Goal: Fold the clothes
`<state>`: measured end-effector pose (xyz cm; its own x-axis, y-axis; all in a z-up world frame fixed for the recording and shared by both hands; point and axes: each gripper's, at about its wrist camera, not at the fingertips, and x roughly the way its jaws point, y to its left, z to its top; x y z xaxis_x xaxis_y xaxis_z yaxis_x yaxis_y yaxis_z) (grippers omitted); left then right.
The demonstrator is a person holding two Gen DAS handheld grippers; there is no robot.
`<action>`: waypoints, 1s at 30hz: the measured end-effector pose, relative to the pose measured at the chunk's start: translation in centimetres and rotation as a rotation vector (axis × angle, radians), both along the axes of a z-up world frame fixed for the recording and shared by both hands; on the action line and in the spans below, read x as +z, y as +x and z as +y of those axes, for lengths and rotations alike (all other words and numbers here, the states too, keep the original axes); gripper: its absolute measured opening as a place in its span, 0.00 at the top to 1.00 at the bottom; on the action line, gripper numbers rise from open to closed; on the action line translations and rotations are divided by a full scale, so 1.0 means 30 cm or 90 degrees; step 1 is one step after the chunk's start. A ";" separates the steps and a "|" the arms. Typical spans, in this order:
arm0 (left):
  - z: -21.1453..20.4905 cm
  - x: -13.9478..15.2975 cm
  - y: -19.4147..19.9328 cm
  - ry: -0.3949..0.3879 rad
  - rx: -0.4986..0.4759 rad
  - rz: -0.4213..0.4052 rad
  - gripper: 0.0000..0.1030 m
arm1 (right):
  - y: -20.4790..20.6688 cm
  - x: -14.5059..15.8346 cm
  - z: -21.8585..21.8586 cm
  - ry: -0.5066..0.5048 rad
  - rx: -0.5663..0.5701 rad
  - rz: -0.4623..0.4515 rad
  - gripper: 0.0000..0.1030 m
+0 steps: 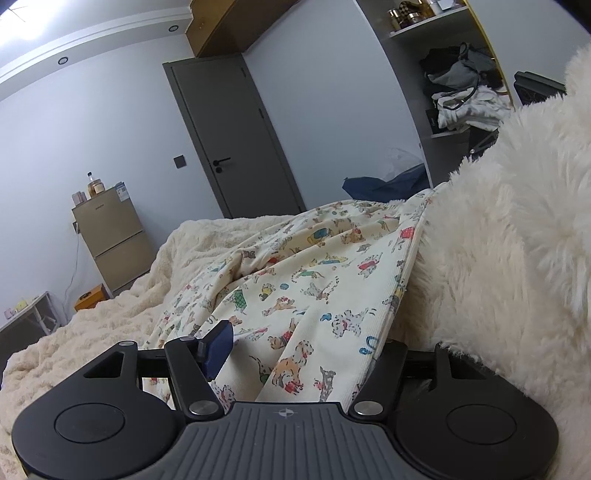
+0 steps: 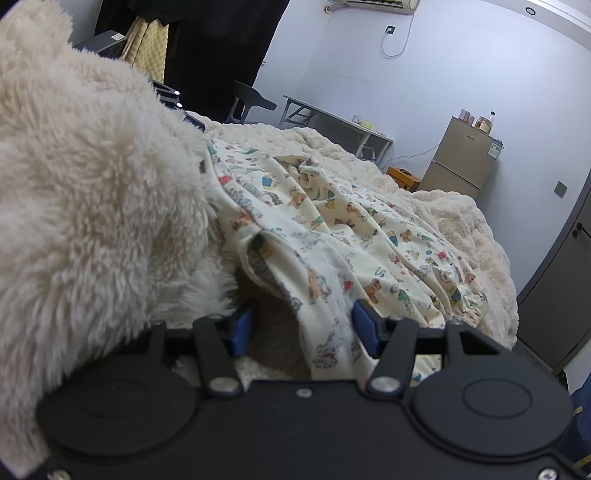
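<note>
Cool, even indoor light fills both fisheye views, with a blown-out glare patch at the left wrist view's top-left corner, soft faint shadows, walls and a door bowed toward the edges, and the nearest fluffy white fabric blurred.

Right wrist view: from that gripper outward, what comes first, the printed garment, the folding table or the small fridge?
1. Printed garment, lying between the right gripper's open fingers.
2. Small fridge, far right, by the wall.
3. Folding table, beyond the bed; it and the fridge are nearly too close to call.
</note>
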<state>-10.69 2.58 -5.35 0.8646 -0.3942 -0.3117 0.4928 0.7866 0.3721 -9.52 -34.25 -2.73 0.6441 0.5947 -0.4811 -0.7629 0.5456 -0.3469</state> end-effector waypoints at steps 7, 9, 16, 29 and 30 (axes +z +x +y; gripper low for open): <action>0.001 -0.003 0.002 -0.003 0.001 0.007 0.44 | -0.006 -0.003 -0.002 0.002 -0.001 0.004 0.46; 0.001 -0.004 0.002 -0.003 0.001 0.008 0.44 | -0.006 -0.004 -0.002 0.002 -0.002 0.004 0.46; 0.002 -0.006 0.002 -0.004 0.001 0.013 0.44 | -0.011 -0.006 -0.004 0.004 -0.002 0.006 0.46; 0.005 -0.007 0.005 -0.010 0.001 0.017 0.44 | -0.009 -0.006 -0.008 0.006 -0.003 0.009 0.46; 0.005 -0.007 0.005 -0.010 0.002 0.017 0.44 | -0.009 -0.005 -0.008 0.006 -0.003 0.009 0.46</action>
